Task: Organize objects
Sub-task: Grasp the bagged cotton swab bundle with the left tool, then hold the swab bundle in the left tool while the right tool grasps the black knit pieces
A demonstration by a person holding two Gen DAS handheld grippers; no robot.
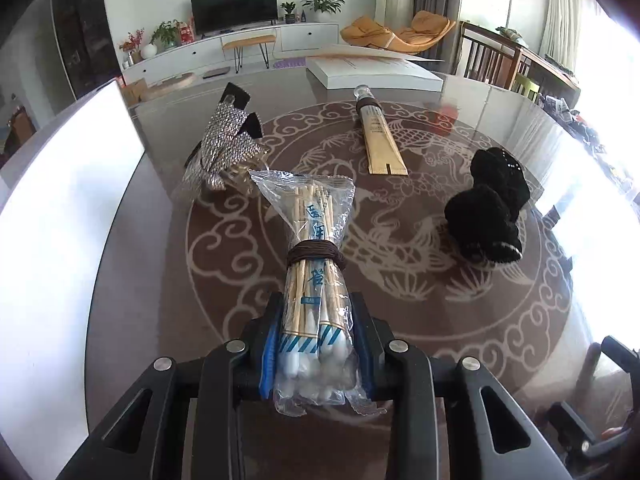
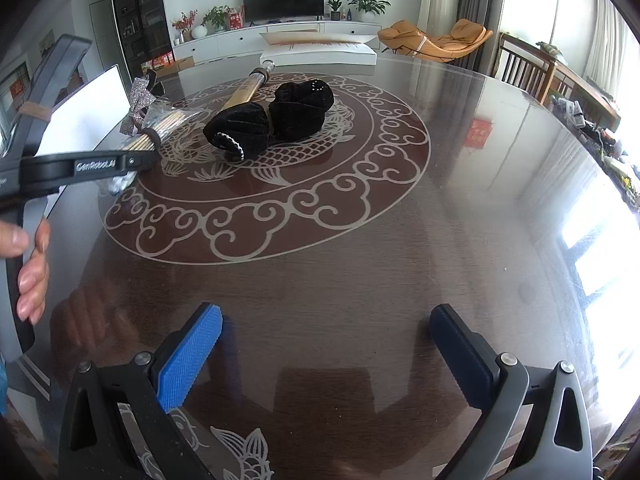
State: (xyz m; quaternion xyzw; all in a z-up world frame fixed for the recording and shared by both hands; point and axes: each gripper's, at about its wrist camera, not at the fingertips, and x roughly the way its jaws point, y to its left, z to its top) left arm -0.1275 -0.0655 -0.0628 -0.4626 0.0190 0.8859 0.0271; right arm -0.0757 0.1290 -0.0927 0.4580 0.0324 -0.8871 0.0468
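Note:
My left gripper (image 1: pixel 316 320) is shut on a clear packet of cotton swabs (image 1: pixel 314 248) bound with a brown band, held just above the dark patterned table (image 1: pixel 400 320); the packet also shows in the right wrist view (image 2: pixel 160 128). Ahead lie a sparkly silver bow (image 1: pixel 224 148), a tan sleeve of sticks with a brown band (image 1: pixel 380 140) and a black velvet bow (image 1: pixel 492 208). My right gripper (image 2: pixel 326 340) is open and empty over bare table near the front. The black bow (image 2: pixel 276 116) lies far ahead of it, and the left gripper (image 2: pixel 96 166) is at its left.
A white flat box (image 1: pixel 376 70) lies at the table's far edge. A white panel (image 1: pixel 60 208) stands along the left side. Chairs and a cluttered side table (image 2: pixel 580 92) are at the right. A TV cabinet stands behind.

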